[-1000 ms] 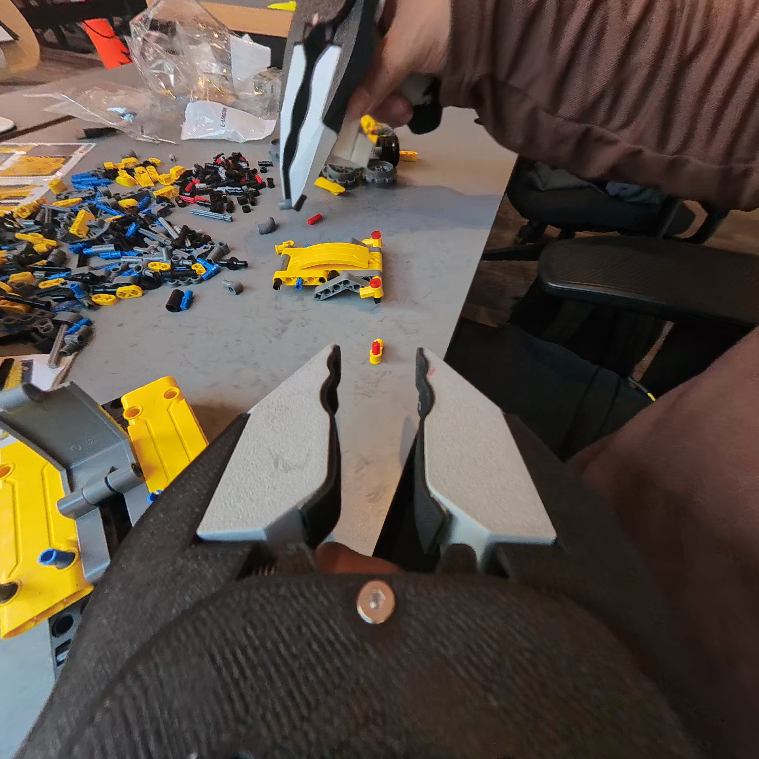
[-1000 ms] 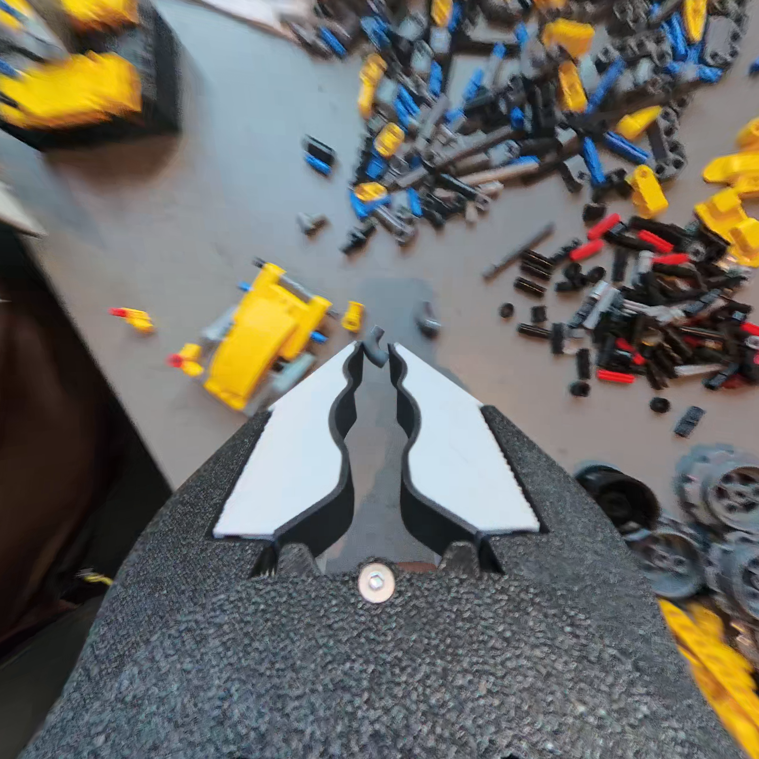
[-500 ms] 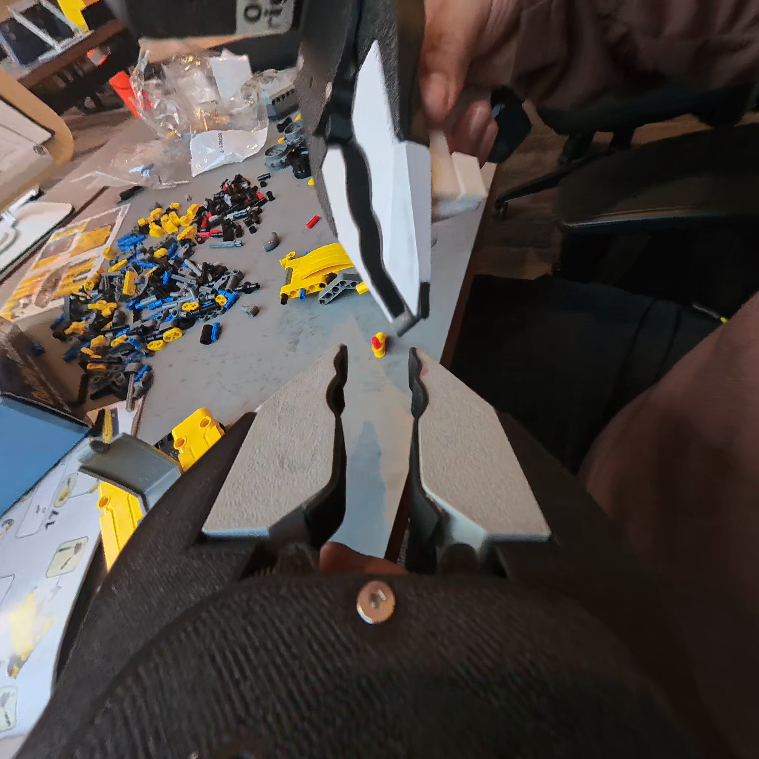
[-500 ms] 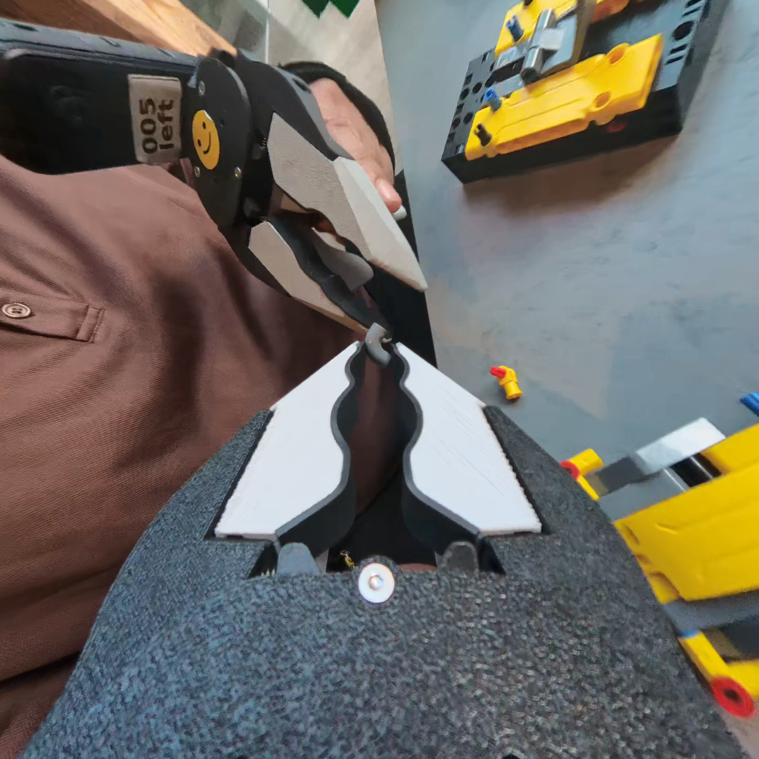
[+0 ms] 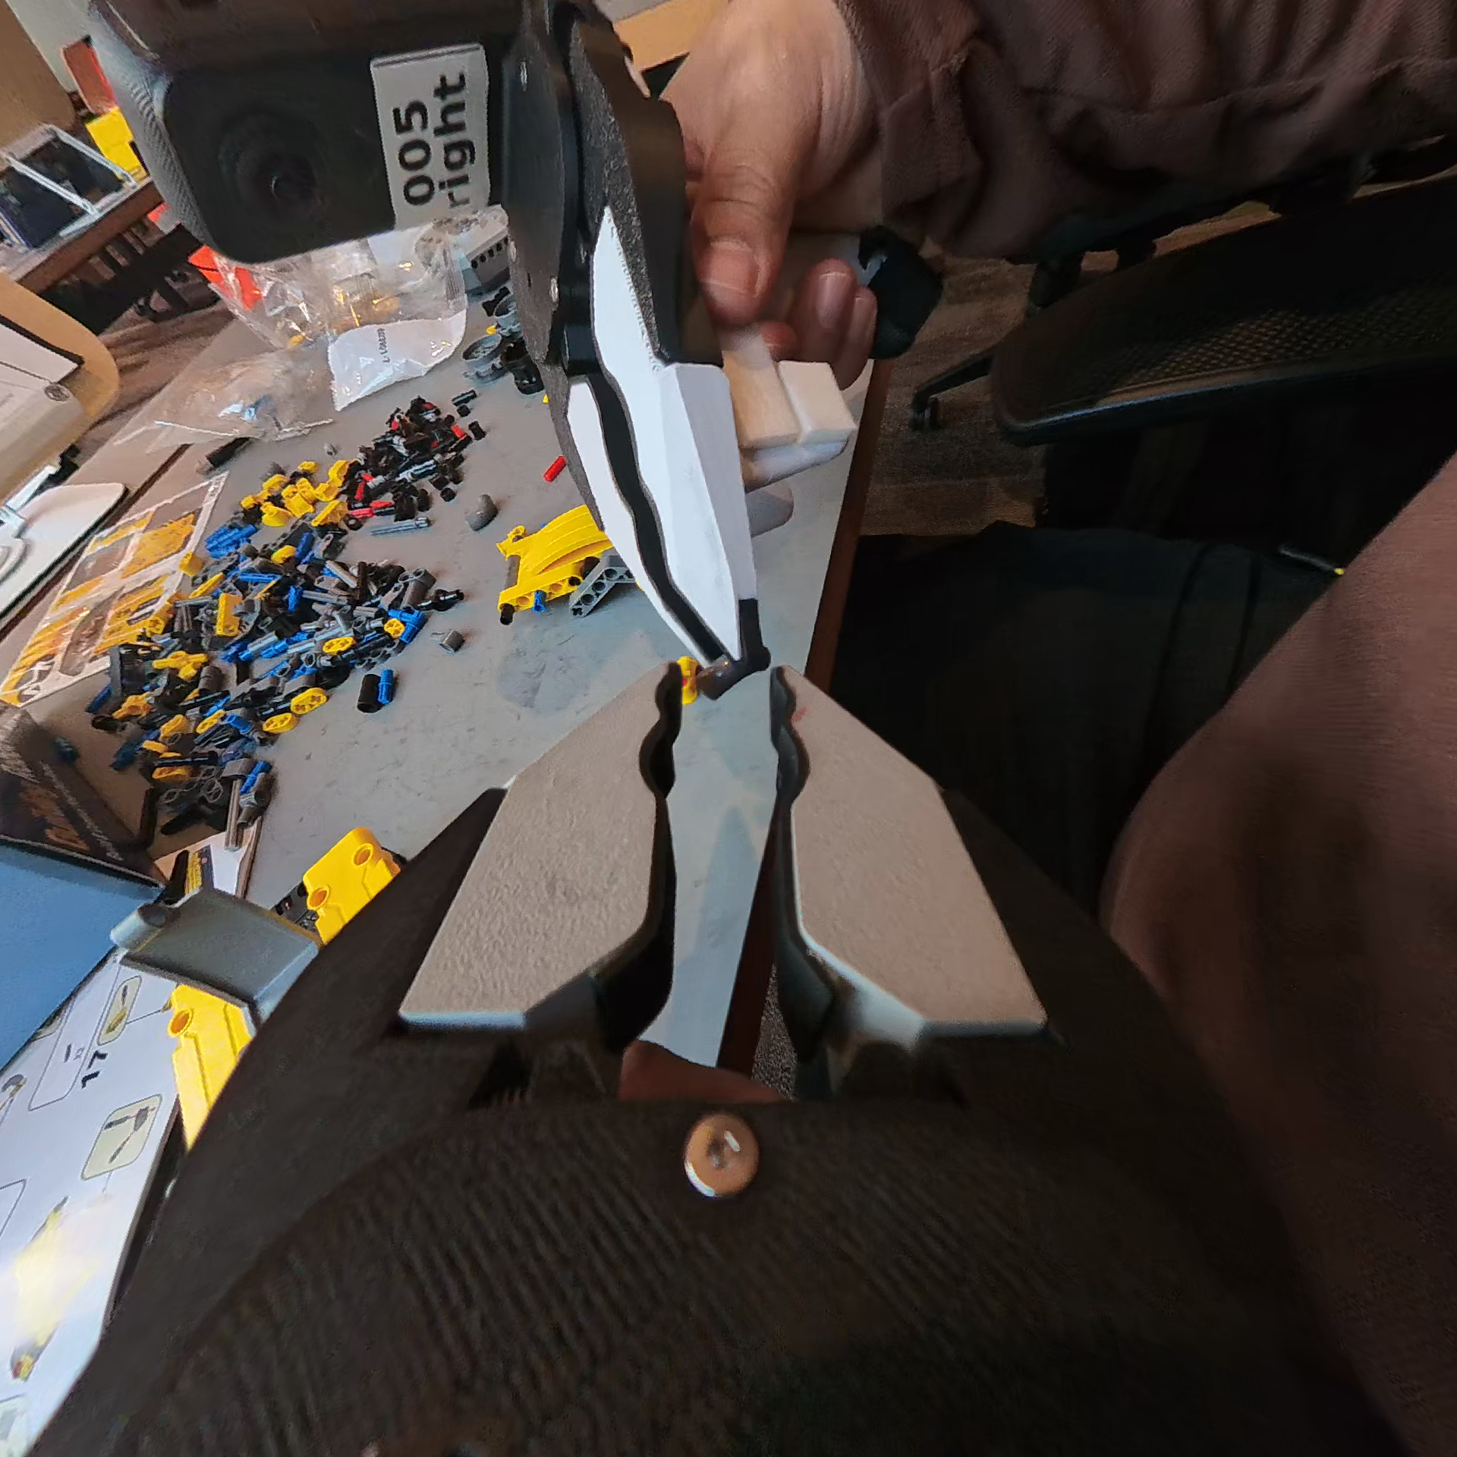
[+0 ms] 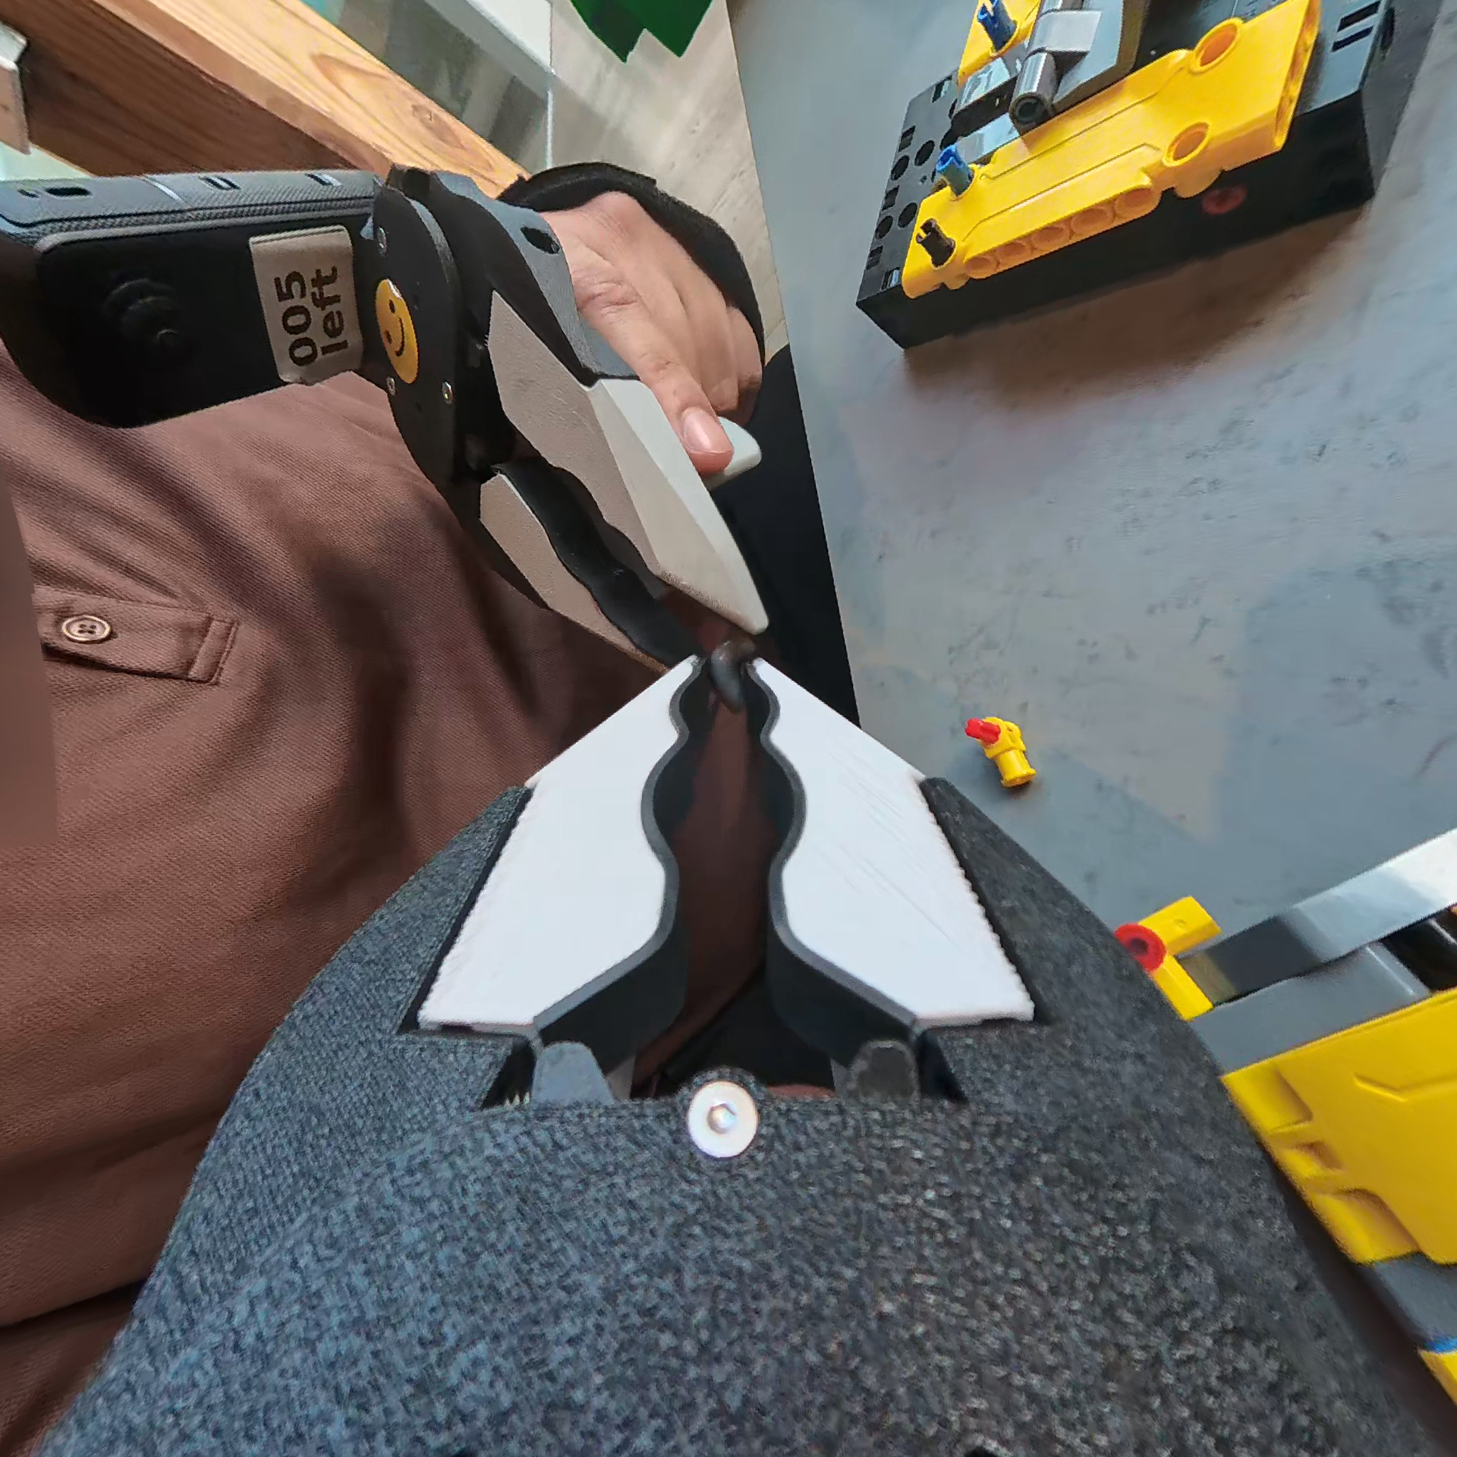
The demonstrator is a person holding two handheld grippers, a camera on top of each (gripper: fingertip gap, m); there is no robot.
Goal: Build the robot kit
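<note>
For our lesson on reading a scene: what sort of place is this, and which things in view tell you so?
Probably a hobby or office workbench for building a brick model: a grey table strewn with loose building pieces, a printed instruction booklet, and an office chair beside it.

Two handheld grippers meet tip to tip

The right gripper (image 6: 724, 680) has its fingers drawn close together, pinching a small dark grey piece (image 6: 729, 670) right at their tips. Seen from the left wrist view, this gripper (image 5: 729, 666) comes down steeply from above, with the person's right hand (image 5: 757, 197) wrapped round its handle, thumb and forefinger on the white trigger. The left gripper (image 5: 721, 686) points up toward it with its fingers (image 5: 568, 859) parted, and the pinched piece sits in the gap just ahead of their tips. In the right wrist view the left hand (image 6: 654, 331) grips the handle behind the left gripper (image 6: 702, 631), one fingertip on its trigger.
</note>
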